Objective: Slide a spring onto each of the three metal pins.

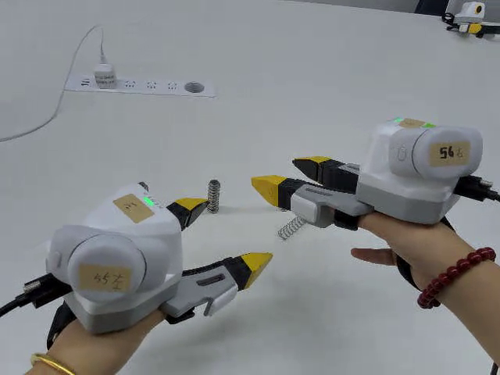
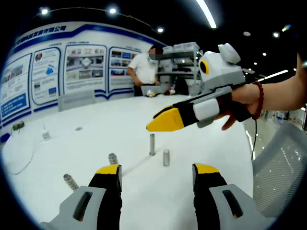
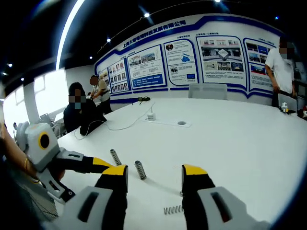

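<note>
Pickup step, by the look of it. Left hand-held gripper (image 1: 224, 234) and right hand-held gripper (image 1: 291, 174) both empty, jaws apart. Loose spring (image 1: 291, 227) flat on the surface (image 1: 328, 94), just under the right jaws. Next: lower right, pinch spring, align over a pin.

Left gripper view: seemingly bare pin (image 2: 152, 143) dead ahead. Head view: sprung pin (image 1: 213, 195) just off a left jaw tip.

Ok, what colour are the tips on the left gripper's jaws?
Yellow, on the black-and-grey left gripper; clearest in the head view.
</note>
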A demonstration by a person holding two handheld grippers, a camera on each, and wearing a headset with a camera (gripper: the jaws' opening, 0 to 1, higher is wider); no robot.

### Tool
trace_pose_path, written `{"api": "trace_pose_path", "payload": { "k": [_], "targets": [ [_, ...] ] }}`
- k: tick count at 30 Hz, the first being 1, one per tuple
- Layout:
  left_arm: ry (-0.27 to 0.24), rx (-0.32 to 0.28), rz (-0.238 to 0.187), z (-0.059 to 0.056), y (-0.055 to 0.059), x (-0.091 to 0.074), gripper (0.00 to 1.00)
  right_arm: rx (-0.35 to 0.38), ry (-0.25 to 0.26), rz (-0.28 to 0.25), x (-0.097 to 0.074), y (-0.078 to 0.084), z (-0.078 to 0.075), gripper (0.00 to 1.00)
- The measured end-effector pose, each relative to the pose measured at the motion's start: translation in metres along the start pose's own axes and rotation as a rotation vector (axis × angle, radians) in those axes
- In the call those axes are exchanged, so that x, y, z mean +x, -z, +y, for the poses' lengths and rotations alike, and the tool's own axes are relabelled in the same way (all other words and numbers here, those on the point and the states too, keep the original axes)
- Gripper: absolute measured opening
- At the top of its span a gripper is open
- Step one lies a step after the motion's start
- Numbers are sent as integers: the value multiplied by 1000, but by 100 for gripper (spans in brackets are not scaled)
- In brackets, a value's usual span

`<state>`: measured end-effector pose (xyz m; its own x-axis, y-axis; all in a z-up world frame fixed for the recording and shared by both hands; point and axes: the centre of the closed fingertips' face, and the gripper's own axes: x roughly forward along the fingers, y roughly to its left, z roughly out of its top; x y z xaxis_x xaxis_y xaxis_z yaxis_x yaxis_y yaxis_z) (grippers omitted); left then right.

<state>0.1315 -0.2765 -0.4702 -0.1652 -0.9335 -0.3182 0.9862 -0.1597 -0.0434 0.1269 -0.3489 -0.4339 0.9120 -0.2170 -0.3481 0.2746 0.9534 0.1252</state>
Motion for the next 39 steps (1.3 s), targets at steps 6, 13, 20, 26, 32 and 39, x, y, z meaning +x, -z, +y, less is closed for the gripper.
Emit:
{"api": "trace_pose_path", "payload": {
  "k": [6,13,20,26,32,39],
  "targets": [
    [0,-14,7,0,3,12,59,7,-12,-11,-10,-1,-1,48],
    [13,-19,22,-3,10,28,55,10,-35,-25,-22,0,0,50],
    [3,16,39,-1,16,41,48,6,-39,-28,-30,2,-2,51],
    [18,17,43,-4,18,51,44,13,-39,-34,-32,6,-2,51],
    [26,5,48,-5,21,63,38,10,-42,-30,-34,12,-3,51],
    [46,-11,52,-10,22,76,34,30,-33,-29,-35,18,-5,50]
  ]
}}
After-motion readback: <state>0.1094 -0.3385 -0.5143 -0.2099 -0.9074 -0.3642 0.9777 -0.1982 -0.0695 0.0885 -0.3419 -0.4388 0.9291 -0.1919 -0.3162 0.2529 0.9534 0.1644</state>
